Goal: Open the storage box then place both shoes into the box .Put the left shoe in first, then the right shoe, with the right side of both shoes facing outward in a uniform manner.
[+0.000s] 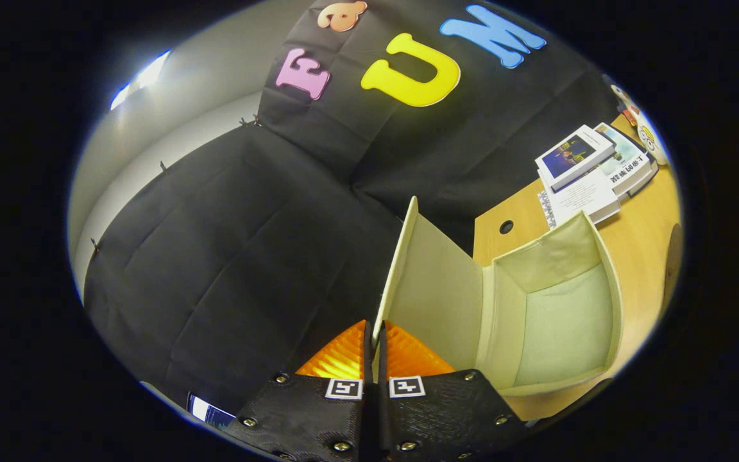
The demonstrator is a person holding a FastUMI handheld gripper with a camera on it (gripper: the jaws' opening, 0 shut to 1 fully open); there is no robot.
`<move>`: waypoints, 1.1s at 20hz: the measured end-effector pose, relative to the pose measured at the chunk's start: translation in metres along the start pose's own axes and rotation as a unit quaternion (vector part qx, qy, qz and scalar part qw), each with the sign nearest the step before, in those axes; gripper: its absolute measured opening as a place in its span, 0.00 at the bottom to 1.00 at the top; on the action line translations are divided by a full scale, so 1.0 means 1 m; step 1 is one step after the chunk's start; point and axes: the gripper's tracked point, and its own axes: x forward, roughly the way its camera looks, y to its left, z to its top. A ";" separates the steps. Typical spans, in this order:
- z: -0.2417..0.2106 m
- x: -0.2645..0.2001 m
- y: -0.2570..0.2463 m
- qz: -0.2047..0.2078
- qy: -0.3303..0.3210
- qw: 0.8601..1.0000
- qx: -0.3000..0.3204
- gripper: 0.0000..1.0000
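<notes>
Opening step: gripper (374, 346) pinching the storage box (555, 308) lid (430, 282), both fingers pressed on its edge. Box empty. Next: let go, fetch left shoe.

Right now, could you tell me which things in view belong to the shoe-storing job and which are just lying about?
Part of the job:
- storage box, open and empty inside
- its lid, swung up, its edge pinched between the fingers of the gripper

Just lying about:
- stack of books beyond the box
- wooden table under it all
</notes>
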 end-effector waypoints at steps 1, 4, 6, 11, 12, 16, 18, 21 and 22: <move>-0.004 0.003 0.006 0.005 0.007 1.000 -0.005 0.01; -0.012 0.011 0.016 0.013 0.026 0.999 -0.037 0.14; -0.011 0.012 0.019 0.012 0.027 0.997 -0.066 0.38; 0.003 -0.002 -0.001 -0.017 0.013 0.992 -0.125 0.96; 0.007 -0.007 -0.006 -0.021 0.009 0.992 -0.127 0.96; 0.033 -0.034 -0.034 -0.051 -0.008 0.990 -0.131 0.96; 0.049 -0.052 -0.053 -0.073 -0.021 0.988 -0.137 0.96; 0.071 -0.081 -0.083 -0.114 -0.038 0.981 -0.153 0.96; 0.078 -0.090 -0.094 -0.125 -0.041 0.979 -0.156 0.96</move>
